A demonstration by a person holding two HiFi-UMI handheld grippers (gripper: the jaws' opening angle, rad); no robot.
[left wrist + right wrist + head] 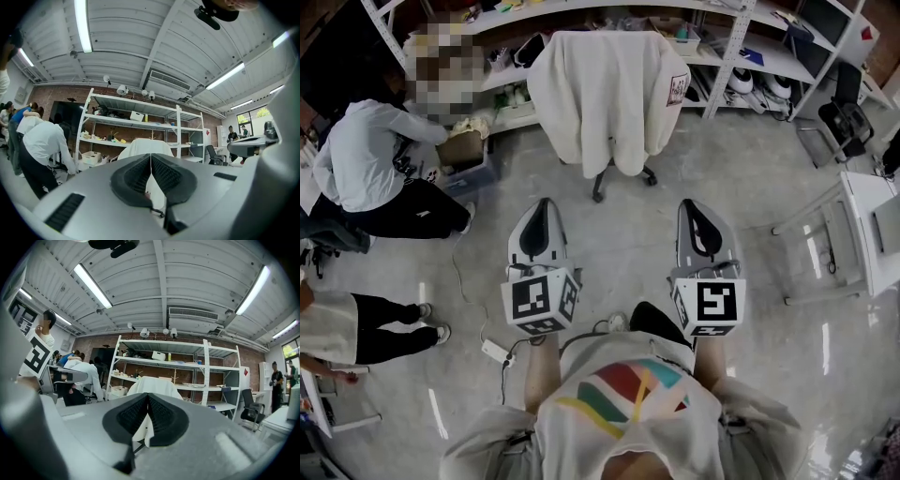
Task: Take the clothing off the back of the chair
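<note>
A cream-white garment (598,94) hangs over the back of a wheeled office chair (598,192) straight ahead, covering it down to the seat. It also shows in the left gripper view as the garment (144,146) and in the right gripper view as the garment (154,385), each beyond the jaw tips. My left gripper (546,208) and right gripper (692,208) are held side by side, level, short of the chair. Both are shut with the jaws meeting and nothing between them.
White metal shelving (741,37) with boxes stands behind the chair. A person in a white top (366,159) bends over a box at the left. Another person's legs (384,328) show lower left. A white table (872,225) and black chair (848,122) stand right. A power strip (497,352) lies on the floor.
</note>
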